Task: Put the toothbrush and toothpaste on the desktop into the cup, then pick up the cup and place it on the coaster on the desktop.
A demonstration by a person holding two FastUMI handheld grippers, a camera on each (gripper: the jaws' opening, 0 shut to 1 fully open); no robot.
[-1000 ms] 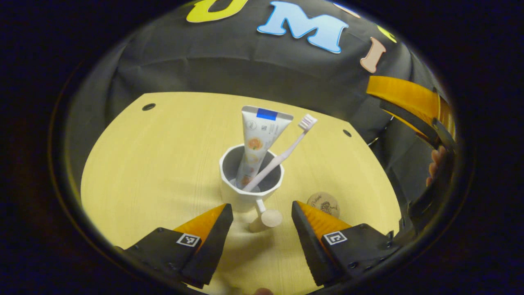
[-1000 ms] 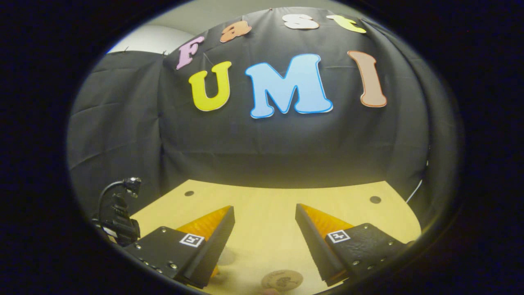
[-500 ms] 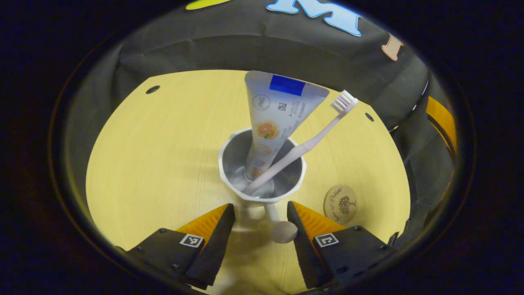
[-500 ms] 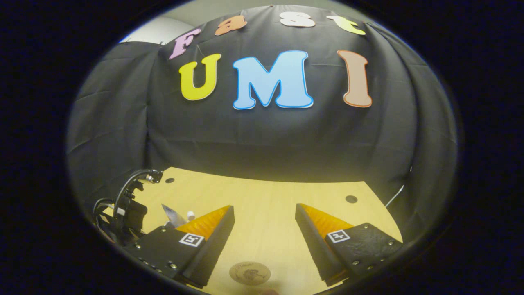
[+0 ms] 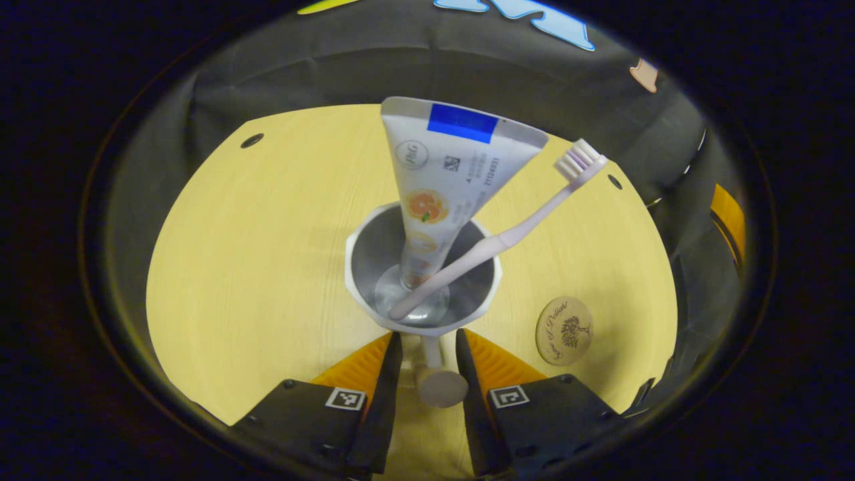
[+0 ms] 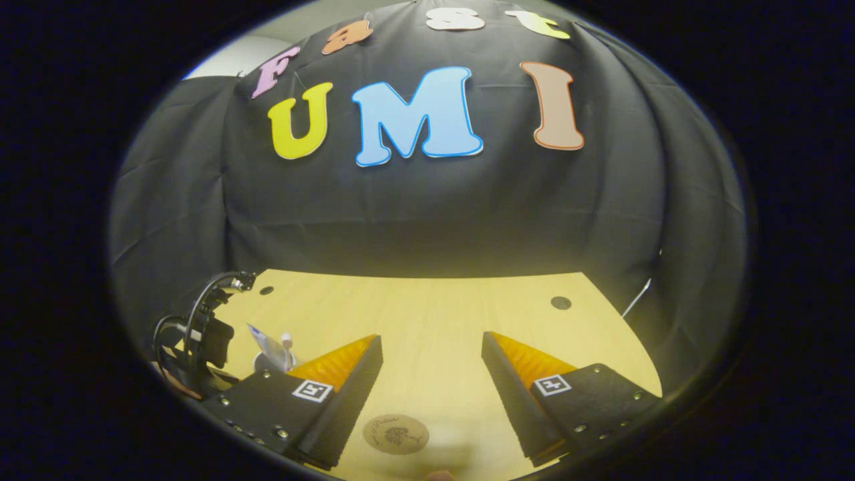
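**One cup, one handle, two fingers closing in**

In the left gripper view, my left gripper has its two fingers narrowed on either side of the cup handle; I cannot tell whether both press it. One white cup stands on the yellow desktop, with one toothpaste tube upright inside it and one pink toothbrush leaning to the right, bristles up. One round wooden coaster lies just right of the cup, apart from it.

In the right gripper view, my right gripper hangs spread wide and empty above the desktop. The coaster lies between its fingers, low down. The cup sits far left.
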